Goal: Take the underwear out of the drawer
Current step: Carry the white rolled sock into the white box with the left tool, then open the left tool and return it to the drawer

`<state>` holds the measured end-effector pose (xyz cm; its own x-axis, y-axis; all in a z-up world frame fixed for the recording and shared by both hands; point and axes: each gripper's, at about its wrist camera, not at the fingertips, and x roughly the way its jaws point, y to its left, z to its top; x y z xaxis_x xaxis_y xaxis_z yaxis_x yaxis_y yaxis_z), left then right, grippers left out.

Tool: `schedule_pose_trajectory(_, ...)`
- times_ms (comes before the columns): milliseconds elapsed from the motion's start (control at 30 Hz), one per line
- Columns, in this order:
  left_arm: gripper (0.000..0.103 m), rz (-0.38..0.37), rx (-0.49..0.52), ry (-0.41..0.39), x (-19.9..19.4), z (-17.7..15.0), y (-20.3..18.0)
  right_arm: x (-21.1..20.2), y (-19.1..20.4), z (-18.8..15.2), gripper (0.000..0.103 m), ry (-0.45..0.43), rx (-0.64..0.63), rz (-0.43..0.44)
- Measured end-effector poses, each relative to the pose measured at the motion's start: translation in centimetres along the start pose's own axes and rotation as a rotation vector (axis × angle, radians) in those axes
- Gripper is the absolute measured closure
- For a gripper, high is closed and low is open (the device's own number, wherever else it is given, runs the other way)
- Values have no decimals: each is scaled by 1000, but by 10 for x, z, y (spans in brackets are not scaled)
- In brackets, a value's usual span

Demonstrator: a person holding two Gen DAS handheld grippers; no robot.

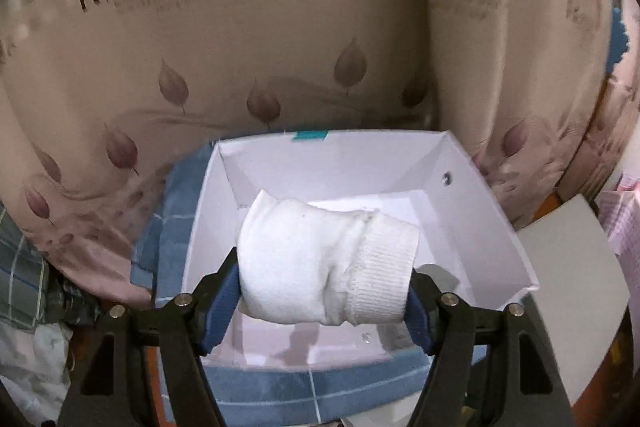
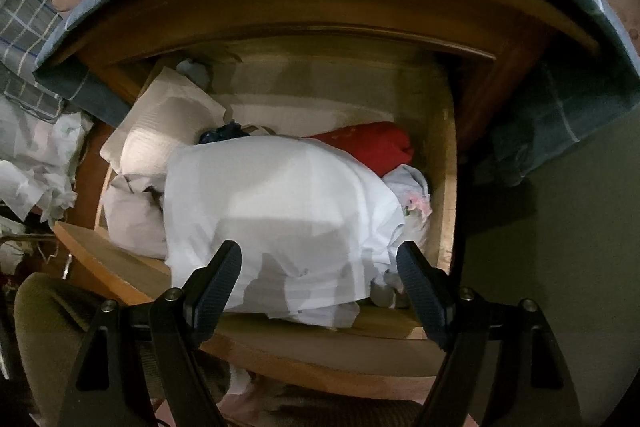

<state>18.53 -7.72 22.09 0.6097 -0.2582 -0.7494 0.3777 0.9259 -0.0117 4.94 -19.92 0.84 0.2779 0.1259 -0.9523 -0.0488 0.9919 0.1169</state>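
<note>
In the left wrist view my left gripper (image 1: pixel 325 277) is shut on a rolled white garment (image 1: pixel 320 263) with a ribbed cuff, holding it over an open white box (image 1: pixel 472 211) that sits on a blue checked cloth. In the right wrist view my right gripper (image 2: pixel 319 267) stands open above a pulled-out wooden drawer (image 2: pixel 446 187). The drawer is stuffed with clothes: a large white folded piece (image 2: pixel 276 199) lies right under the fingers, a red garment (image 2: pixel 372 143) behind it, a pale flowered piece (image 2: pixel 412 199) at the right. Nothing is between the right fingers.
A pink leaf-print bedcover (image 1: pixel 240 47) rises behind the box. A grey board (image 1: pixel 568 287) leans at the right. Beside the drawer lie a beige paper bag (image 2: pixel 160 131), crumpled white cloth (image 2: pixel 36 163) at the left, and a green chair seat (image 2: pixel 52 327) below.
</note>
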Motion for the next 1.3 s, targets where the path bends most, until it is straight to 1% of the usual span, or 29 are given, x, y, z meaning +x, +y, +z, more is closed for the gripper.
schedule_pose_trajectory(100,31,12,-36,71,30,-4,3,1,2,0,26,1,3,19)
schedule_pose_trajectory(233,31,47,-59,136,54,-16,6,2,5,1,26,0,-2,39)
schedule_pose_trajectory(367,31,44,-64,170,59,-26,4,2,6,1,26,-3,4,55)
schedule_pose_trajectory(467,31,65,-67,186,59,-29,3,1,5,1,26,-3,5,57)
schedule_pose_trajectory(567,31,94,-98,207,62,-32,6,2,5,2,26,-2,2,52)
schedule_pose_trajectory(633,31,113,-96,203,59,-36,7,3,6,2,26,1,0,48)
schedule_pose_trajectory(767,31,132,-95,223,55,-42,5,4,8,3,26,-1,0,45)
schedule_pose_trajectory(967,28,143,-103,216,55,-38,2,3,8,2,26,-3,-1,38)
schedule_pose_trajectory(1100,26,115,-104,195,52,-37,2,3,8,2,26,-4,3,42)
schedule_pose_trajectory(1200,25,125,-69,177,48,-36,-3,4,9,2,26,-3,3,43)
schedule_pose_trajectory(1300,25,130,-43,140,39,-36,-8,3,8,2,26,-5,5,46)
